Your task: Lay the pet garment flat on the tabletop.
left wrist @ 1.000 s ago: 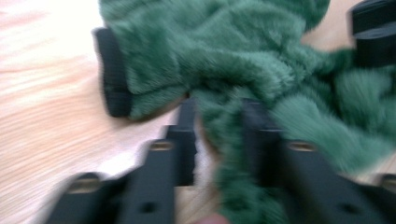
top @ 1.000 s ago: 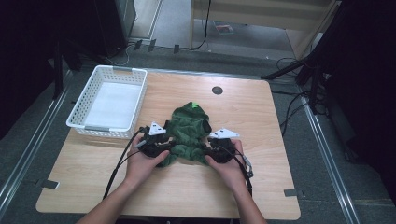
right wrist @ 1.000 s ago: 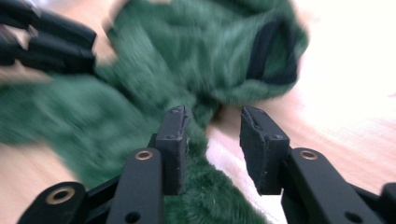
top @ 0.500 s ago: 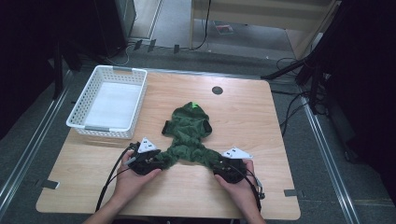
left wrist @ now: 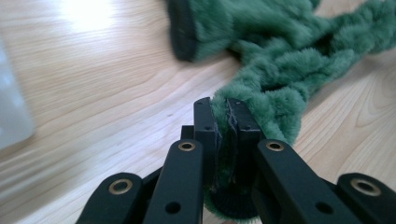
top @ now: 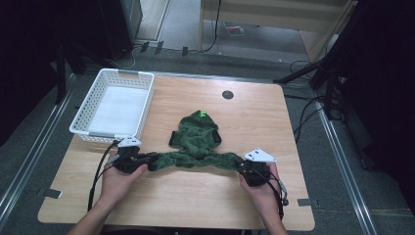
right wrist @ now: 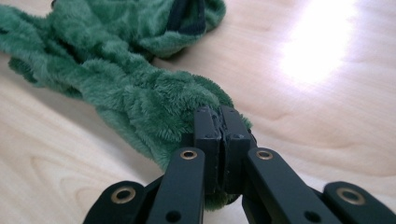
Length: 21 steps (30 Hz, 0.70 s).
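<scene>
A fuzzy green garment [top: 197,142] with a hood and black trim lies on the wooden table [top: 254,117], its lower part stretched into a band between both hands. My left gripper [top: 147,160] grips the band's left end; its jaws have just been closing, and green plush [left wrist: 266,84] is pinched between the pads [left wrist: 205,126]. My right gripper [top: 241,169] holds the band's right end; its jaws have also just been closing, clamped on the fuzzy cloth [right wrist: 140,88]. The hood [top: 200,122] points away from me.
A white plastic basket [top: 93,128] stands at the table's far left, near my left hand. A round black grommet [top: 227,94] sits near the far edge. Cables trail from both grippers toward me. Bare tabletop lies on the right and in front.
Both hands have pulled apart, left going left and right going right, and toward me. The bunched garment has been drawn out into a long band between the two grippers.
</scene>
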Each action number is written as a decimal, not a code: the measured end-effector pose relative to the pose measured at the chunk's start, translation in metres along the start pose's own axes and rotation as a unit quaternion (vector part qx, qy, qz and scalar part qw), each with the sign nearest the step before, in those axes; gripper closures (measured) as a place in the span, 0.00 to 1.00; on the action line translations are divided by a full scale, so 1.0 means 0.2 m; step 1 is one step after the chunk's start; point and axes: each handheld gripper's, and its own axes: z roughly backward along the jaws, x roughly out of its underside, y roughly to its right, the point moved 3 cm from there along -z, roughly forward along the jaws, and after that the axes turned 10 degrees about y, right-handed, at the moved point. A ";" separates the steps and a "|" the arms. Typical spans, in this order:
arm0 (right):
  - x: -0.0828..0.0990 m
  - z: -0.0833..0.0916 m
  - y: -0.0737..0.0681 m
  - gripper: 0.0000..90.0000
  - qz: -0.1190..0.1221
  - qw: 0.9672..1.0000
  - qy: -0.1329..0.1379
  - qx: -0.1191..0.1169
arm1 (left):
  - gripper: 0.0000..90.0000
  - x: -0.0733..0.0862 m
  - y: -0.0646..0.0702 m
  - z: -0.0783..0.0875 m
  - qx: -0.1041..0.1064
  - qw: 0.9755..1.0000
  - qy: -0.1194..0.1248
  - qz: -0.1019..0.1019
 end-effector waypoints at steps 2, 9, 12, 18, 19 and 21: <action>0.04 -0.03 -0.01 0.98 0.004 1.000 -0.023 -0.015 | 0.94 0.04 0.03 -0.03 0.026 0.999 -0.021 -0.007; 0.06 0.02 -0.08 0.98 0.018 0.999 -0.019 -0.039 | 0.93 0.01 0.08 0.01 0.057 0.998 -0.013 -0.012; 0.02 0.06 -0.07 0.98 0.010 0.999 0.000 -0.037 | 0.93 -0.02 0.07 0.05 0.041 0.999 -0.010 -0.029; 0.13 -0.01 -0.04 0.98 -0.001 0.998 -0.043 -0.039 | 0.93 0.09 0.05 -0.01 0.030 0.998 -0.041 -0.039; 0.13 -0.01 -0.05 0.97 -0.007 0.998 -0.040 -0.045 | 0.93 0.09 0.05 -0.01 0.033 0.998 -0.035 -0.039; 0.13 -0.01 -0.07 0.95 -0.006 0.998 -0.033 -0.059 | 0.88 0.09 0.06 -0.01 0.035 0.998 -0.024 -0.041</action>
